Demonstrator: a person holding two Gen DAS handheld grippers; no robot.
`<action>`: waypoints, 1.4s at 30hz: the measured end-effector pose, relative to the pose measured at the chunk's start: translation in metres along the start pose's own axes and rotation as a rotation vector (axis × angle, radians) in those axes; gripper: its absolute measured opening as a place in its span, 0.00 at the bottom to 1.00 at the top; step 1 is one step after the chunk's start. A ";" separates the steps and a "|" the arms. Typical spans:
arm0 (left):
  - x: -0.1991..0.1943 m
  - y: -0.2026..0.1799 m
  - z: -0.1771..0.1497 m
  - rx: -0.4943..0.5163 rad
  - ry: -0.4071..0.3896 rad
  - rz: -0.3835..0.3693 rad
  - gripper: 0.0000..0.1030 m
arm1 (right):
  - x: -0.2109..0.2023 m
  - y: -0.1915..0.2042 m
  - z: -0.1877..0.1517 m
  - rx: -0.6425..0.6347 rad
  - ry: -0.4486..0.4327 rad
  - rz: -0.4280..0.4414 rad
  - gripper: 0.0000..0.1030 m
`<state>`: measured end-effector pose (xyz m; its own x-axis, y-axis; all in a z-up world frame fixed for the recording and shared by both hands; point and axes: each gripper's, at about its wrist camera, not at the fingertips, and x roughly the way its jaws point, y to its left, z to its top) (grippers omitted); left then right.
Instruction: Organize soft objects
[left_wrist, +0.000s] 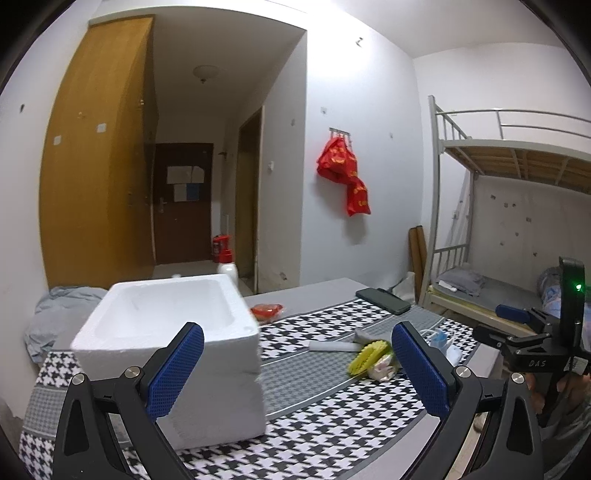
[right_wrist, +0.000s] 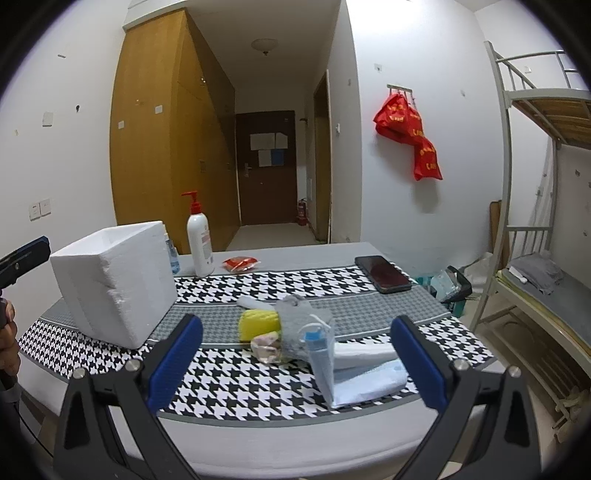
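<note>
Both the left tongs (left_wrist: 297, 367) and right tongs (right_wrist: 295, 360) stand apart, holding nothing. The soft pile, sponge (right_wrist: 257, 324) and face mask (right_wrist: 360, 373), lies mid-bench (right_wrist: 229, 391), beside the foam box (right_wrist: 110, 280). Risk: overlapping items may snag and drag neighbours; the light box could tip if bumped.

**Bench under a houndstooth cloth**

The bench (right_wrist: 258, 439) wears a black-and-white cloth (right_wrist: 236, 387). A white foam box (right_wrist: 110, 280) stands at its left. Right of the box lie a yellow sponge (right_wrist: 256, 323), grey sock (right_wrist: 295, 317) and blue masks (right_wrist: 354, 373); behind it, a pump bottle (right_wrist: 199, 240), red packet (right_wrist: 240, 264) and phone (right_wrist: 382, 274).
</note>
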<state>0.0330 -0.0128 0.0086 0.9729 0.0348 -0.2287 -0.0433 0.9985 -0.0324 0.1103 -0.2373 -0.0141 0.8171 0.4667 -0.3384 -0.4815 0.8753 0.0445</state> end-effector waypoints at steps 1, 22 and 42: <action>0.003 -0.004 0.001 0.009 0.005 -0.006 0.99 | 0.001 -0.002 0.000 0.001 0.002 -0.001 1.00; 0.082 -0.063 0.000 0.082 0.166 -0.101 0.99 | 0.032 -0.045 -0.015 0.053 0.085 -0.020 1.00; 0.151 -0.086 -0.015 0.096 0.324 -0.102 0.99 | 0.052 -0.060 -0.025 0.073 0.133 0.026 1.00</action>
<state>0.1807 -0.0936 -0.0378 0.8476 -0.0651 -0.5266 0.0870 0.9961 0.0170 0.1736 -0.2690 -0.0578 0.7528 0.4728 -0.4579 -0.4737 0.8722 0.1219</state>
